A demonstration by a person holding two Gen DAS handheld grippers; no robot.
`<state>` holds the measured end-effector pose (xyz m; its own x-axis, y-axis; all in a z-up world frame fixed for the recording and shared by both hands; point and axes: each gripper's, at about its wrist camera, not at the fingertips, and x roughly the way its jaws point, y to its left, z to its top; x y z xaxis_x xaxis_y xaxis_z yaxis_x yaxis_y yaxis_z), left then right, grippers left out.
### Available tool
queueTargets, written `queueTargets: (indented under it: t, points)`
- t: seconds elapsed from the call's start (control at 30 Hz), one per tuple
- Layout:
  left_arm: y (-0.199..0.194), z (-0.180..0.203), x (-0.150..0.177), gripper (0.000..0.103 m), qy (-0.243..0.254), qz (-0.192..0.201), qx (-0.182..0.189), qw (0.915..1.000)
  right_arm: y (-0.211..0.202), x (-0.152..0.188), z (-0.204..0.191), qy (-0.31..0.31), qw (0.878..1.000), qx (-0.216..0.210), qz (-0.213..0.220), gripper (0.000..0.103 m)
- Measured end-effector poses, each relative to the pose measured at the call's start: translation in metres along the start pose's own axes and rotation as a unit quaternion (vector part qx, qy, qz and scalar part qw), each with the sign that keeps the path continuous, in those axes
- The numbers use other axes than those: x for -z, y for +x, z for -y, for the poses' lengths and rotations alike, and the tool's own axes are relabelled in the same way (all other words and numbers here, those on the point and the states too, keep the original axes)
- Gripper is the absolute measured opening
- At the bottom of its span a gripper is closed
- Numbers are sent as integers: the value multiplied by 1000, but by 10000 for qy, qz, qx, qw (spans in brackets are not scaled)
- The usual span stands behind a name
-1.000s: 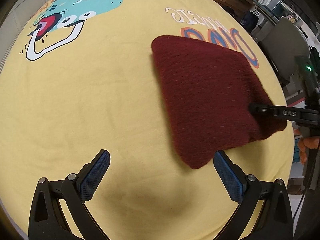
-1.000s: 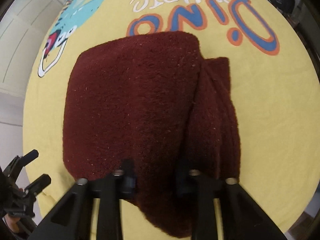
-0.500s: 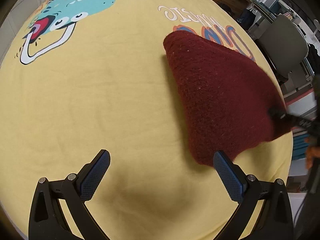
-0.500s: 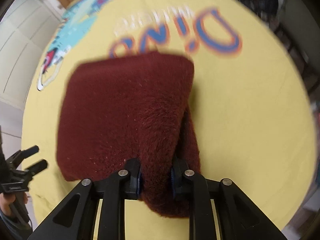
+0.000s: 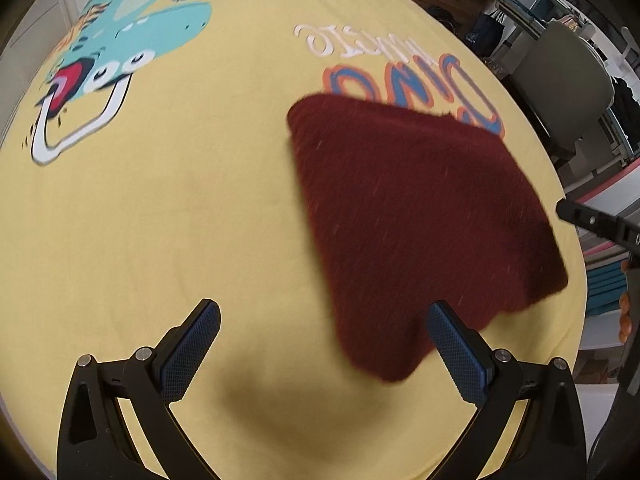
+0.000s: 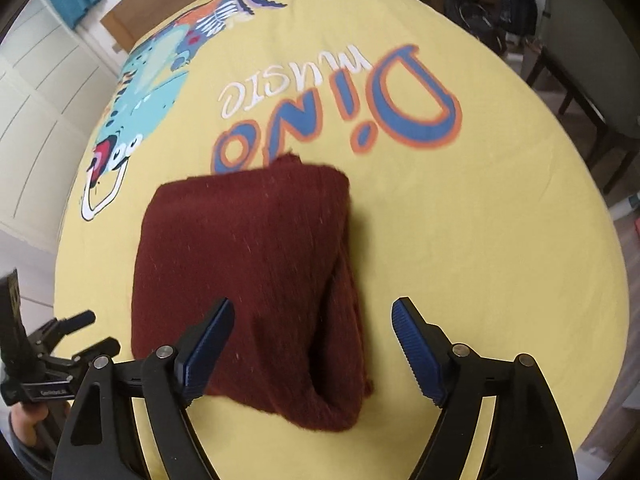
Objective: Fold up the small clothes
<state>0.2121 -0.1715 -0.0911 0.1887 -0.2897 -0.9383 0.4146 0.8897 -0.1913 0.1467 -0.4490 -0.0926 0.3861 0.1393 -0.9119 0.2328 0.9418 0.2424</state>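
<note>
A dark red knitted garment (image 5: 416, 216) (image 6: 256, 276) lies folded into a thick block on the yellow sheet (image 5: 160, 220) (image 6: 480, 240). In the right wrist view my right gripper (image 6: 312, 320) hovers above its near edge. Its jaws are opening, and the blue pads stand clear of the cloth, which lies below and between them. My left gripper (image 5: 324, 320) is open over bare sheet, left of the garment's near corner, with nothing between its fingers. The right gripper's black tip (image 5: 592, 220) shows at the right edge of the left wrist view.
The yellow sheet carries a dinosaur print (image 6: 152, 80) and "Dino music" lettering (image 6: 340, 108). The bed's right edge drops to a chair (image 5: 560, 80) and cluttered furniture. White cupboard doors (image 6: 36, 120) stand to the left. A hand (image 6: 28, 428) holds the left gripper.
The right gripper let go of the garment's near fold, opened wide and rose. The garment dropped flat onto the sheet. The left gripper shifted sideways and stayed open.
</note>
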Motion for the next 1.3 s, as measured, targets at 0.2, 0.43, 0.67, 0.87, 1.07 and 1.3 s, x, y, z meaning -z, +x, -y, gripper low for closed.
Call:
queueTargets:
  t: [0.2,0.43,0.67,0.87,1.07,1.3]
  points:
    - [18,13,-25,102,-53,-115,31,9999,34,-12,-3,-10,9993,139,-361,82]
    - [41,14,-27,102,12,-342,0,9994,55,-4,18,182,9978,-312,-562,28]
    - [40,13,-26,102,75,-335,-34,9994,51,-3,1,-245,9989,118,-393,14]
    - [44,22,-29,102,154,-308,-71,9994,62,6,15,-215,9975,424,-522,11]
    - [49,24,-27,102,112,-343,-121,9993,62,10,22,-100,9976,478,-488,32]
    - [45,36,-43,102,-133,-178,306,9993,65,14,26,93,9979,462,-434,50]
